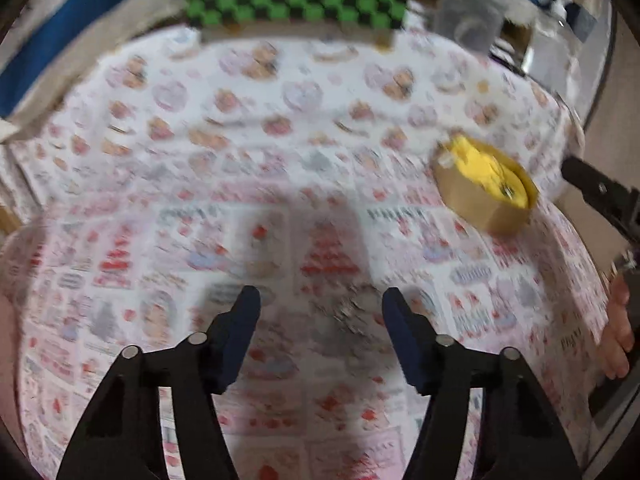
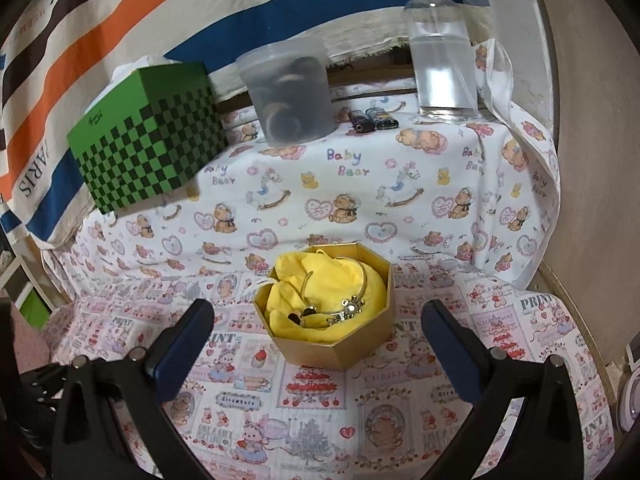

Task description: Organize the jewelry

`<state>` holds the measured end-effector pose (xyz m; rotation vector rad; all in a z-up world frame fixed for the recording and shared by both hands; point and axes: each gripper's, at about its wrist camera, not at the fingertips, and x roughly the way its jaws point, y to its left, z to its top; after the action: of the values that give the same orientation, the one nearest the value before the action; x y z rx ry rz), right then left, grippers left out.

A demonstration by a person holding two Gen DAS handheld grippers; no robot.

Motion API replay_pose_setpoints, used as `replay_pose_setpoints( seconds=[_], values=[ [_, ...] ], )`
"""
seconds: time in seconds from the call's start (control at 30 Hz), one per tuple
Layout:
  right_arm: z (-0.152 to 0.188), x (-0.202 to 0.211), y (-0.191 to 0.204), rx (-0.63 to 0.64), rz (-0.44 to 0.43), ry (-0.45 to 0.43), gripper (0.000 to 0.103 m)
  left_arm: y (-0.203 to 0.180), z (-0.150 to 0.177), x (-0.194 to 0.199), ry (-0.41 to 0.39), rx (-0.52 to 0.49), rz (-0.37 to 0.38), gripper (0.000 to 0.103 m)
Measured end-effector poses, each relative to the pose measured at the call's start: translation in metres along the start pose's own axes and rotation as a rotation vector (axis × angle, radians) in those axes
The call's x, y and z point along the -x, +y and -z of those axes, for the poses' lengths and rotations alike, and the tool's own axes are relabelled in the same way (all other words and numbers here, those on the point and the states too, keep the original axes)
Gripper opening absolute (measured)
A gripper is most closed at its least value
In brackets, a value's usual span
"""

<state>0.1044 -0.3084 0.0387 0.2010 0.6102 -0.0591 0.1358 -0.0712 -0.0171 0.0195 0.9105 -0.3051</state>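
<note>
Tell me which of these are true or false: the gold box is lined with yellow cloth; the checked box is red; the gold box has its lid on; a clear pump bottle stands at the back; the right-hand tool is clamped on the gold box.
1. The gold box is lined with yellow cloth. True.
2. The checked box is red. False: the checked box is green and black.
3. The gold box has its lid on. False: it is open, with a bracelet lying on the cloth.
4. A clear pump bottle stands at the back. True.
5. The right-hand tool is clamped on the gold box. False: the right gripper is open, its fingers apart from the box.
</note>
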Motion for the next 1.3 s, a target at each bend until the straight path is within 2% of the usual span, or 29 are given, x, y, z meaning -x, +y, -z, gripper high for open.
replay_pose_setpoints(
  seconds=[0.17,0.23,0.43,0.6,0.77,0.87,0.97,1.13,1.3],
  values=[
    [0.001,-0.003,-0.002,-0.037,-0.049,0.054,0.103,-0.014,0.006,-0.004,0.029,-0.079,-0.021,0.061],
    [0.001,-0.002,-0.001,-0.030,-0.038,0.050,0.103,-0.016,0.006,-0.008,0.049,-0.092,-0.034,0.061],
    [0.001,-0.004,-0.005,-0.047,-0.035,0.058,0.103,-0.016,0.008,-0.020,0.083,-0.097,-0.048,0.061],
    [0.000,-0.004,-0.006,-0.047,-0.025,0.055,0.103,-0.014,0.005,-0.026,0.062,-0.090,-0.065,0.061],
    [0.000,-0.004,-0.006,-0.048,-0.024,0.057,0.103,-0.006,0.000,-0.027,0.052,-0.063,-0.055,0.031],
    [0.000,-0.005,-0.007,-0.049,-0.023,0.061,0.103,-0.006,0.000,-0.027,0.051,-0.065,-0.050,0.016],
    [0.000,-0.006,-0.008,-0.049,-0.015,0.064,0.103,-0.007,-0.001,-0.027,0.055,-0.063,-0.025,0.007],
    [0.001,-0.007,-0.010,-0.058,-0.012,0.067,0.103,0.004,-0.002,-0.023,0.066,0.009,0.027,0.007],
    [0.002,-0.006,-0.007,-0.044,-0.019,0.066,0.103,0.011,-0.003,0.004,-0.030,0.030,0.017,0.007]
  ],
)
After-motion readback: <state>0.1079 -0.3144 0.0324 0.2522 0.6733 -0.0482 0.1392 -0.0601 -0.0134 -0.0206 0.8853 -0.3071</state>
